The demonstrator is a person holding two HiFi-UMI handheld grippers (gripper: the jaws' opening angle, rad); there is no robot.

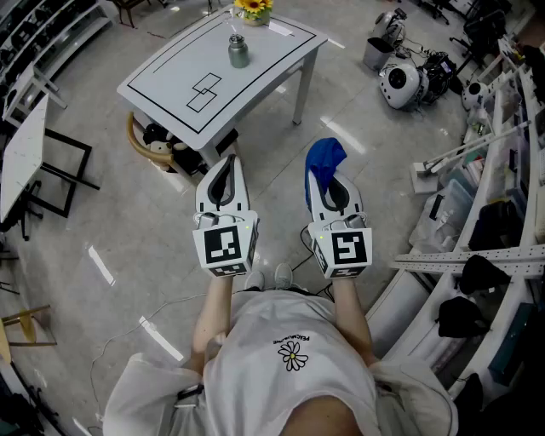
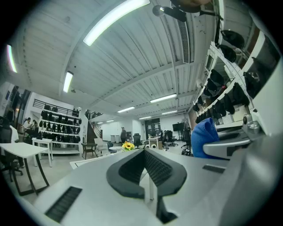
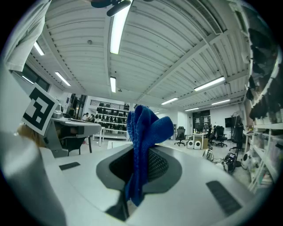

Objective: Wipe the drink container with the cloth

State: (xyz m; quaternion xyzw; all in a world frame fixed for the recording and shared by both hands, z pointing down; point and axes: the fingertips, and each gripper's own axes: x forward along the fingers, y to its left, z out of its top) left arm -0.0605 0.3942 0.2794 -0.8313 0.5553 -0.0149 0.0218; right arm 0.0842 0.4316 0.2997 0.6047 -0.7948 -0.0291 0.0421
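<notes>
The small grey-green metal drink container [image 1: 238, 51] stands upright near the far end of the white table with black line markings [image 1: 170, 81], just in front of a bunch of yellow sunflowers [image 1: 253, 8]. Well short of the table, the person holds both grippers level, side by side and apart, pointing towards it. The right gripper [image 1: 327, 180] has its jaws clamped on a blue woven cloth [image 1: 324, 159], which sticks up and forward past them. The left gripper [image 1: 223, 170] has its jaws pressed together, with nothing between them. Glossy grey floor [image 1: 128, 230] lies open between grippers and table. Cluttered white shelving [image 1: 511, 102] crowds the right side. The sunflowers are cut off at the top edge.
</notes>
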